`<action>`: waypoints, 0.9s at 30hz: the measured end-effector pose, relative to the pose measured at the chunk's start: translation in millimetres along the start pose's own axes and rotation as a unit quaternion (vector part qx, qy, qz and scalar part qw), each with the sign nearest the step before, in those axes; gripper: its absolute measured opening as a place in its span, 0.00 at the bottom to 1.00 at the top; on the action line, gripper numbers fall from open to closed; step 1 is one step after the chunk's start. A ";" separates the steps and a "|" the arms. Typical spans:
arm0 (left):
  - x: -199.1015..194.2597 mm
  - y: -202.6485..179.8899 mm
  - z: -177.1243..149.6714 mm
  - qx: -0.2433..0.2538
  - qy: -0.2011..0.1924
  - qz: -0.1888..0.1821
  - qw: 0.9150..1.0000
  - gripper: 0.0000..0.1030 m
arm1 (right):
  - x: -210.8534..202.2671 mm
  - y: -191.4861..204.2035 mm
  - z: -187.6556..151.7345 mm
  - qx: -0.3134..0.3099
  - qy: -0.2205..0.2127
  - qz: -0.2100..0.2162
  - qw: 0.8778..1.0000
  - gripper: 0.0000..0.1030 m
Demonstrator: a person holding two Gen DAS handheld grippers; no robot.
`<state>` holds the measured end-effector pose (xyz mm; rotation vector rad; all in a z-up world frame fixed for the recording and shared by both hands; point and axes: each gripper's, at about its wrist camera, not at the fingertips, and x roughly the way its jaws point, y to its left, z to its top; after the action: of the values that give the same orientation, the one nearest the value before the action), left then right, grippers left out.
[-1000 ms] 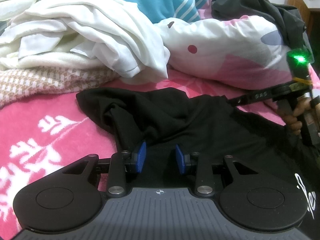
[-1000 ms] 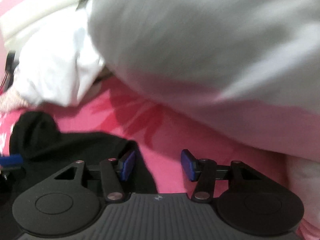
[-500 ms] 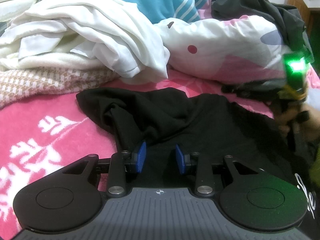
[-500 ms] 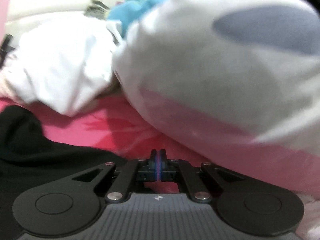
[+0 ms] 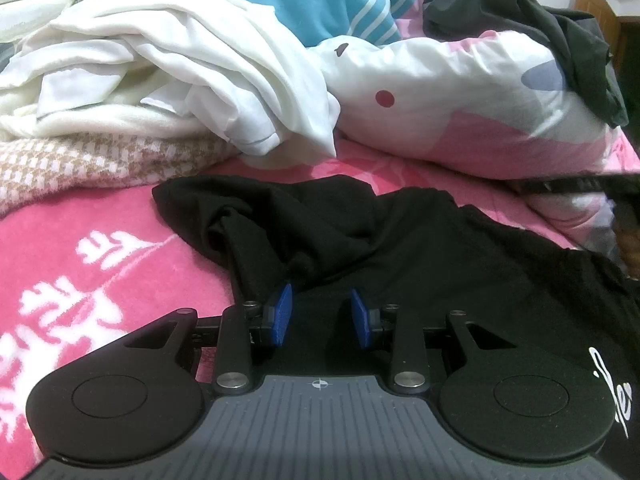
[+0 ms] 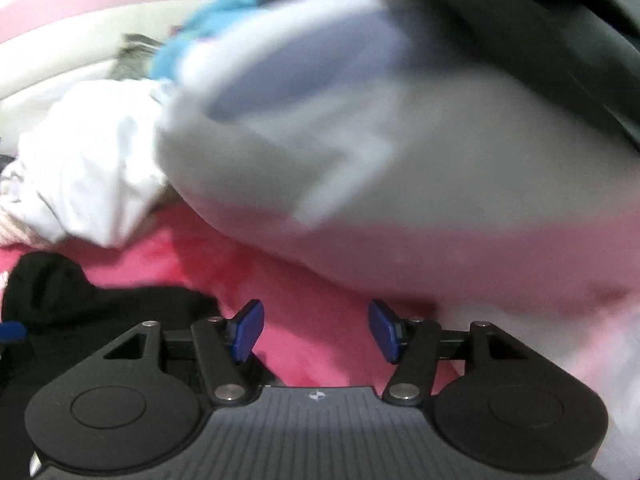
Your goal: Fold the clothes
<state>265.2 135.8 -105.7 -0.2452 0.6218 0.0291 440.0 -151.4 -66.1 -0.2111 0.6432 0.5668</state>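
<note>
Crumpled black garment (image 5: pixel 360 240) sprawls across a pink blanket (image 5: pixel 80 248), directly ahead of and under the left gripper (image 5: pixel 321 316), whose blue pads stand part-way apart over the cloth without pinching it. The right gripper (image 6: pixel 312 330) hangs over bare blanket, the garment off to its left, its jaws opening with nothing between them. To flatten the piece well, each tool should likely catch a separate edge and draw outward before any fold. Counted: two grippers, one black garment in work, one white heap (image 5: pixel 168 68) beyond the left tool, one spotted pillow (image 5: pixel 460 112), one dark garment (image 5: pixel 560 40) atop it.
</note>
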 end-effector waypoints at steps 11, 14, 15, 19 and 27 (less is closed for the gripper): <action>0.9 -1.3 -0.2 0.004 0.000 0.002 1.000 0.32 | -2.1 -0.2 -51.3 -0.075 0.068 0.004 0.995 0.47; 1.1 -1.2 -0.1 0.004 0.000 0.001 1.000 0.33 | 2.0 5.1 -47.3 -0.090 0.063 -0.003 0.994 0.47; 1.2 -0.7 -0.1 0.003 0.000 0.000 1.000 0.33 | 4.1 8.4 -45.7 -0.097 0.065 -0.002 0.993 0.47; 1.0 0.0 0.0 0.000 0.000 -0.002 1.000 0.33 | -13.4 2.0 -39.2 -0.075 0.042 0.000 0.996 0.48; 0.1 -1.1 -0.6 0.002 0.000 0.000 1.000 0.33 | -30.2 -66.5 -49.0 0.078 0.073 -0.056 0.993 0.51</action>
<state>265.1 134.6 -106.0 -0.2416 0.6218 0.0278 432.6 -237.0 -85.0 -0.1413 0.8087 0.3925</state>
